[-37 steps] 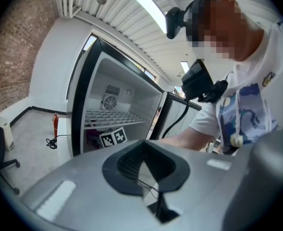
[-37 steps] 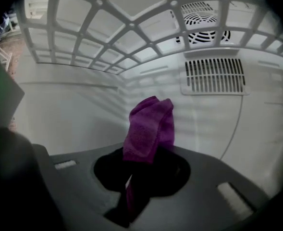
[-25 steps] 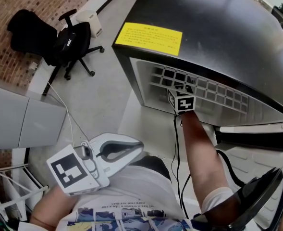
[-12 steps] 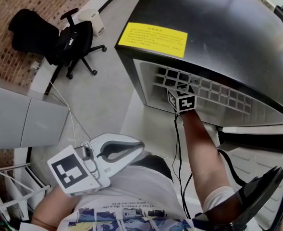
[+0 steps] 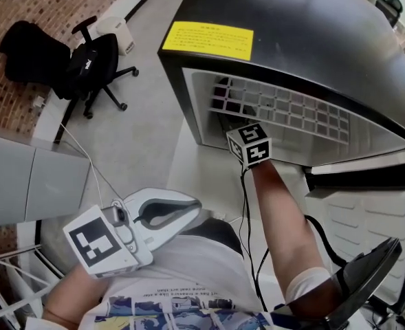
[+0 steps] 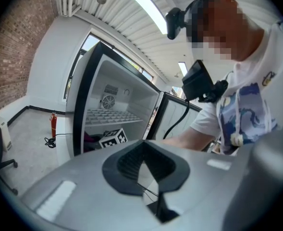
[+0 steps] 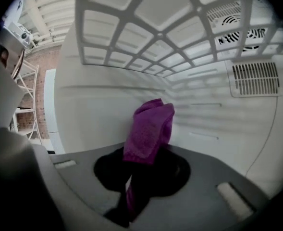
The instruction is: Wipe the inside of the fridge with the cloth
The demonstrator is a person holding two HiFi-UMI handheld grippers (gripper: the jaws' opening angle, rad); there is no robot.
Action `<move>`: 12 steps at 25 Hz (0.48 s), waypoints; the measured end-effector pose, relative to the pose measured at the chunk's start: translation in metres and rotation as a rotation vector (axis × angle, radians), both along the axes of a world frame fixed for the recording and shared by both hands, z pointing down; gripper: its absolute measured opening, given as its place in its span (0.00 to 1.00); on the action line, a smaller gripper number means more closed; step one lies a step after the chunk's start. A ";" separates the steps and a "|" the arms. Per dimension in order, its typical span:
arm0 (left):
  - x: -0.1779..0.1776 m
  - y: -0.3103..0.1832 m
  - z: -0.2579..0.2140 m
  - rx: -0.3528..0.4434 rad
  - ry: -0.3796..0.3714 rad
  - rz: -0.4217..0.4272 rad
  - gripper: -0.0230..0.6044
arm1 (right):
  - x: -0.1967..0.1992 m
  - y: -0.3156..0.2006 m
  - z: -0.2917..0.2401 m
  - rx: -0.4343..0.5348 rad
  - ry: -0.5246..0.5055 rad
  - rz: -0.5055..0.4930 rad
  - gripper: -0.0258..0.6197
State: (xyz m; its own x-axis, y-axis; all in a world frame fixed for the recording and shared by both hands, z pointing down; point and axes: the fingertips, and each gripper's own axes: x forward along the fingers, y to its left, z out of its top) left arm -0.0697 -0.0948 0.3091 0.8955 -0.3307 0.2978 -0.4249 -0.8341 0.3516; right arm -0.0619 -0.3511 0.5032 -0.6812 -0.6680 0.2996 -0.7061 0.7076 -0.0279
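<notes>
Though illegible, a label (image 5: 207, 40) tops the fridge (image 5: 326, 53) — right hand-held gripper (image 7: 140, 172) clamps cloth (image 7: 148, 129).

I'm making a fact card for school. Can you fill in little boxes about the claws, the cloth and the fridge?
place: open fridge with a white grid shelf
right claw: shut on the purple cloth, inside the fridge under the shelf
left claw: shut, empty, outside the fridge near the person's body
cloth touching the wall: cannot tell
nearby: black office chair on the floor
</notes>
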 end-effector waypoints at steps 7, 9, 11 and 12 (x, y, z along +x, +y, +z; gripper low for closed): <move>-0.005 0.018 -0.002 0.012 0.017 0.043 0.04 | -0.001 0.029 0.000 0.000 0.013 0.004 0.13; -0.008 0.023 -0.002 0.013 0.022 0.049 0.04 | -0.002 0.037 0.000 -0.002 0.014 0.007 0.13; -0.010 0.029 -0.003 0.013 0.026 0.057 0.04 | -0.004 0.044 0.001 -0.006 0.016 0.009 0.13; -0.011 0.031 -0.003 0.013 0.028 0.060 0.04 | -0.004 0.048 0.002 -0.009 0.017 0.009 0.13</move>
